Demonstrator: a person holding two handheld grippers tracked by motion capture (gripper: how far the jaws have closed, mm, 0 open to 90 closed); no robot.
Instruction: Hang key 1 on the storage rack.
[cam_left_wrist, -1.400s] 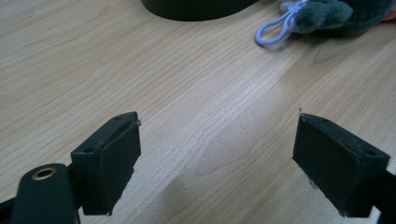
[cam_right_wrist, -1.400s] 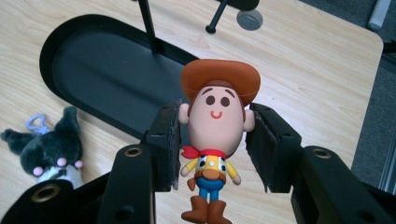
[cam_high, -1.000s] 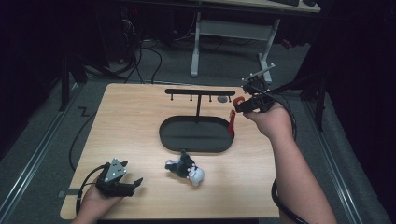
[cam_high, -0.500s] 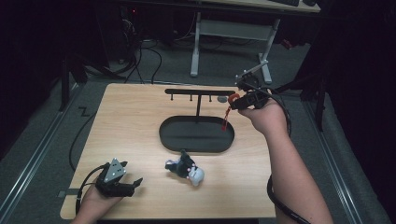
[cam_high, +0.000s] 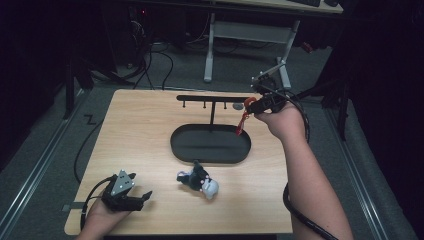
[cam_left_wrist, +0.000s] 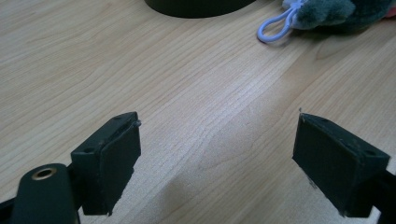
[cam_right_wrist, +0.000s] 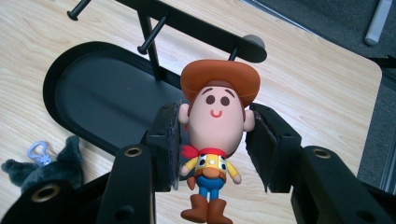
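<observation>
- Table: light wood surface; it carries all items below.
- Rack: black stand with an oval base tray at table centre and a horizontal peg bar above it, running 9 to 3 o'clock in the high view.
- Right gripper: held above the 3 o'clock end of the peg bar. Its jaws are closed partway onto the head of the cowboy figure, one pad on each side at ear level.
- Left gripper: rests on the table at 7 o'clock from the base tray, jaws spread wide with nothing between them.
- Cowboy figure: long axis vertical in the right gripper view, hat toward 12 o'clock, boots toward 6 o'clock, face turned to the camera. In the high view it hangs as a red strip below the gripper, just beside the bar end.
- Plush toy: grey and white, lies at 6 o'clock from the tray, with a pale blue clip.
- Change from one second earlier: the right gripper and figure have moved toward 12 o'clock, nearer the bar end; the left gripper is unchanged.
</observation>
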